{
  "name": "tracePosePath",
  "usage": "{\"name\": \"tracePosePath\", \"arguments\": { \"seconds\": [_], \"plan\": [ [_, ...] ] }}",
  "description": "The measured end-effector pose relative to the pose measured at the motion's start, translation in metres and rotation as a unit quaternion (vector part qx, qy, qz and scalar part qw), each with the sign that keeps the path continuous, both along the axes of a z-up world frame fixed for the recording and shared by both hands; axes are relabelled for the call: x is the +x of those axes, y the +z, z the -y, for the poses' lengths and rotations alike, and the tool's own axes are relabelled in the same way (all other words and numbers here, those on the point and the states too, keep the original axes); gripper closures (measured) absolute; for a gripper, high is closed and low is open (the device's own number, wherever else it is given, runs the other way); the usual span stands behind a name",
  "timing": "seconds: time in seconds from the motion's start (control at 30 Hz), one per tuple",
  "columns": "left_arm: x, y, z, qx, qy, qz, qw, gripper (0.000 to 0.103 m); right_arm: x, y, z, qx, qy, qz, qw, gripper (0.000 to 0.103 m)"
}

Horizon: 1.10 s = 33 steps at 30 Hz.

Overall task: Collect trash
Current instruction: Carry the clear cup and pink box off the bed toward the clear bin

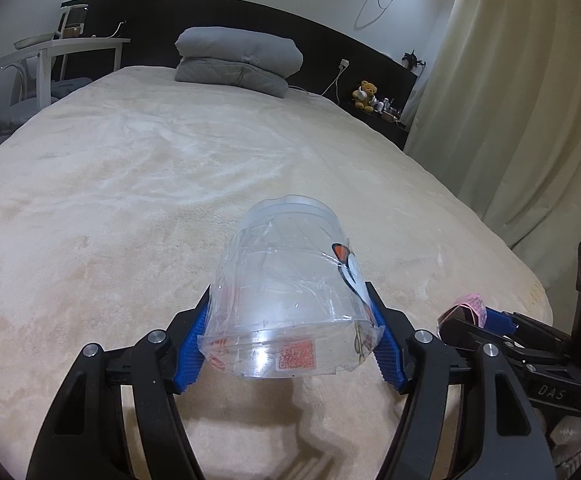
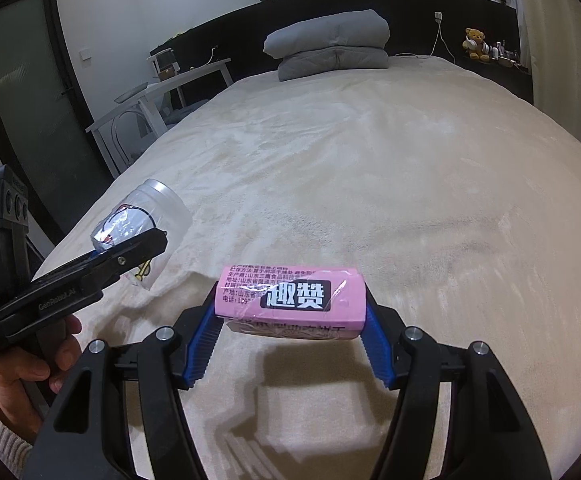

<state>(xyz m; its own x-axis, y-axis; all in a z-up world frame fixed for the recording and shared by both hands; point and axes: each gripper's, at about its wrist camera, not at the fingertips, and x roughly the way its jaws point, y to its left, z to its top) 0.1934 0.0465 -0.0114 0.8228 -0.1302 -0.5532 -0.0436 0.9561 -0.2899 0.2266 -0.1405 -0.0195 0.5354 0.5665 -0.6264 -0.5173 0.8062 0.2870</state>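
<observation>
I am holding the left gripper [image 1: 290, 332] with its jaws clamped on the lower end of a clear cup [image 1: 290, 280], which is tilting away over the bed [image 1: 130, 168], so both pieces are riding clear of the blanket. The right gripper [image 2: 290, 320] is pinching a pink packet [image 2: 290, 300] by its short ends, label up. No bin is showing in either view, so I am probably carrying both off together.

You face a beige-covered bed [image 1: 138, 184], grey folded duvet [image 1: 238, 60] at its black headboard [image 1: 322, 46], cream curtain [image 1: 522, 100] right, white side table [image 1: 74, 46] left.
</observation>
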Motion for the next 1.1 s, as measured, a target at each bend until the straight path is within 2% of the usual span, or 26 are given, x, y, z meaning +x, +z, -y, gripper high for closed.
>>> {"name": "tracePosePath", "arguments": {
  "seconds": [0.8, 1.1],
  "plan": [
    [-0.117, 0.005, 0.027, -0.033, -0.002, 0.037, 0.9988, 0.036, -0.103, 0.002, 0.045, 0.023, -0.008, 0.008, 1.0, 0.04],
    [-0.152, -0.005, 0.048, -0.035, -0.012, 0.029, 0.9989, 0.035, -0.131, -0.002, 0.056, 0.031, -0.003, 0.001, 1.0, 0.04]
  ]
}}
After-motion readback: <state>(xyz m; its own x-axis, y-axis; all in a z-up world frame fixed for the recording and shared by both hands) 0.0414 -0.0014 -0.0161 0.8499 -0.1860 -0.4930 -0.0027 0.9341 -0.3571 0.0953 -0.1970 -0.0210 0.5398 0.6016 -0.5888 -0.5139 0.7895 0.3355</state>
